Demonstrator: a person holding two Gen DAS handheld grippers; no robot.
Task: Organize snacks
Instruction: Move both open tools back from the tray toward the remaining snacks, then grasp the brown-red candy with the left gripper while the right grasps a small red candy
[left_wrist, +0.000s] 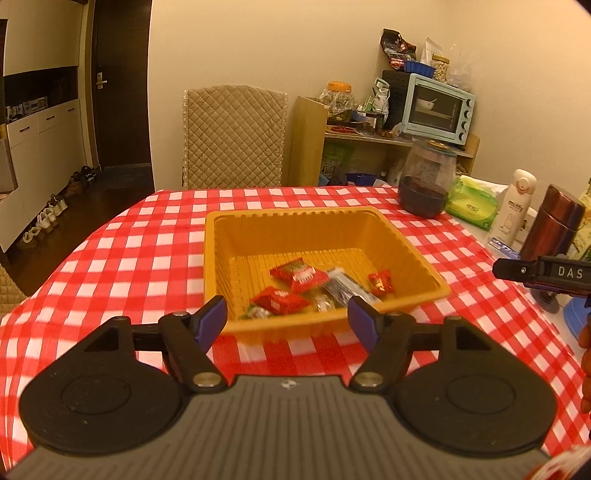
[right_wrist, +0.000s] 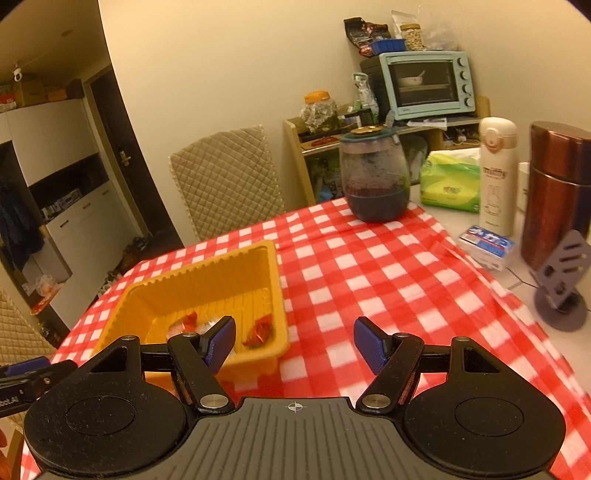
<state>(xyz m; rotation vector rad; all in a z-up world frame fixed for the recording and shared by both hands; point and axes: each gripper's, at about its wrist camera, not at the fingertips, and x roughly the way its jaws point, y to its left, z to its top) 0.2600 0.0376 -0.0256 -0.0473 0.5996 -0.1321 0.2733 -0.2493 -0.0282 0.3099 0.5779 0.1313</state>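
Snacks (left_wrist: 300, 277) in red and clear wrappers lie inside the yellow tray (left_wrist: 258, 236), which sits on the checked tabletop (left_wrist: 140, 236). Left tongs (left_wrist: 287, 320) and right tongs (right_wrist: 294, 343) both gape empty beside the tray. No loose snacks show outside it, so sorting looks nearly finished.

Warm yellowish light falls on plain cream walls (left_wrist: 258, 44). A quilted beige chair (left_wrist: 234, 140) stands at the far edge of the table (left_wrist: 110, 258), covered in red-and-white check. Left, a dark door (left_wrist: 122, 85), white cabinets (left_wrist: 40, 147), and shoes (left_wrist: 48, 218) along the dark floor. A wooden shelf (left_wrist: 310, 140) stands right of the chair.
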